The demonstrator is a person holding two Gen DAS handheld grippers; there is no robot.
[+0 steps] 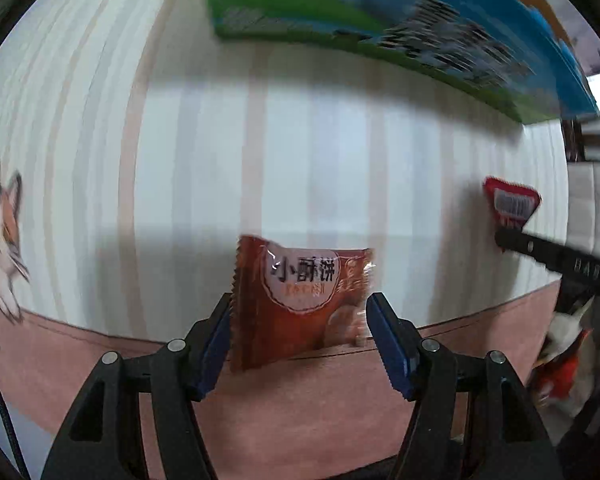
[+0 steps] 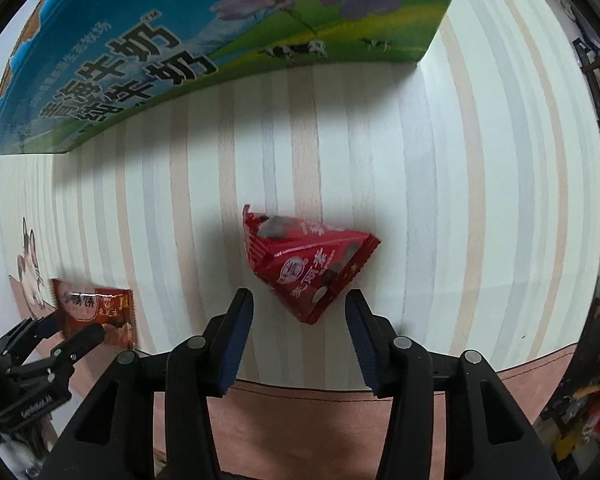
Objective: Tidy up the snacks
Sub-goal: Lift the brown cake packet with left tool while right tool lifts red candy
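Straddling brown biscuit packet [image 1: 300, 300], left tool [image 1: 300, 332] spread wide; right tool [image 2: 300, 340] likewise spread beside red triangular packet [image 2: 306, 264], contact unclear.

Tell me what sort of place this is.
Probably a home table, not a shop or lab. A striped tablecloth with a cartoon cat print covers it, a printed milk carton box stands at the back, and two loose snack packets, brown and red, lie on it.
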